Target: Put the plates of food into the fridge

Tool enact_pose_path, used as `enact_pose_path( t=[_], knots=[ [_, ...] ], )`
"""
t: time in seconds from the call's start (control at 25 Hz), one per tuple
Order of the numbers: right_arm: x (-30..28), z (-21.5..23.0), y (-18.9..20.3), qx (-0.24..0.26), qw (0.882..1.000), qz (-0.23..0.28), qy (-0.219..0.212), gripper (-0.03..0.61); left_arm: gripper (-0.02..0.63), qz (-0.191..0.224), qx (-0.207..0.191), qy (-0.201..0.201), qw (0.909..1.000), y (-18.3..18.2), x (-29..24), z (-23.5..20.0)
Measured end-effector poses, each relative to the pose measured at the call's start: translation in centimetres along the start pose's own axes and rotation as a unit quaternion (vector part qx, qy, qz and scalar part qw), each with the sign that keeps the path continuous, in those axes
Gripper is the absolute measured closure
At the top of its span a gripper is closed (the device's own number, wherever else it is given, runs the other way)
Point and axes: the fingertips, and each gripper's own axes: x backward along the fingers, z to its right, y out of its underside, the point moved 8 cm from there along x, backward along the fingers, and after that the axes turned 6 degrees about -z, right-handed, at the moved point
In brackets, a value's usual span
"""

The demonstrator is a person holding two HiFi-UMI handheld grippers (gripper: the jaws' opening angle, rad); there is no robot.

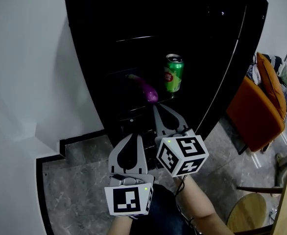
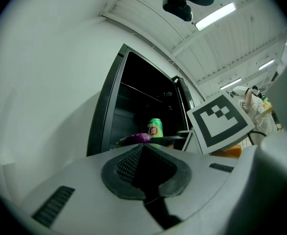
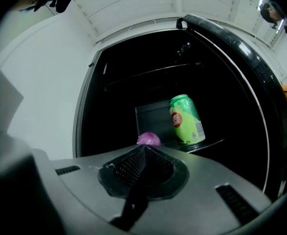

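The black fridge (image 1: 133, 23) stands open and dark inside. A purple eggplant (image 1: 147, 89) (image 3: 149, 139) and a green can (image 1: 174, 72) (image 3: 186, 119) rest on a dark flat surface in it; whether that is a plate or a shelf I cannot tell. My right gripper (image 1: 156, 107) (image 3: 144, 148) is shut on nothing, its tips just below the eggplant. Lower and to the left, my left gripper (image 1: 132, 136) (image 2: 142, 147) is also shut and empty. It sees the eggplant (image 2: 133, 139) and the can (image 2: 155, 128) past its tips.
The fridge door (image 1: 231, 58) hangs open on the right. An orange armchair (image 1: 258, 102) with clothes on it stands beyond it, and wooden furniture (image 1: 251, 212) sits at the lower right. A white wall (image 1: 26, 82) runs along the left above the grey floor (image 1: 75, 180).
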Motion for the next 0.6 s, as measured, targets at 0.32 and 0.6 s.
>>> enact_pose_path(
  t=[0.32, 0.6],
  knots=[
    [-1.5, 0.0, -0.1, -0.006, 1.0, -0.006, -0.01, 0.566, 0.606, 0.0, -0.011, -0.014, 0.9998, -0.4, 0.1, -0.7],
    [2.5, -1.3, 0.8, 0.022, 1.0, 0.012, 0.002, 0.566, 0.606, 0.003, -0.012, -0.016, 0.9998, -0.7, -0.1, -0.7]
  ],
)
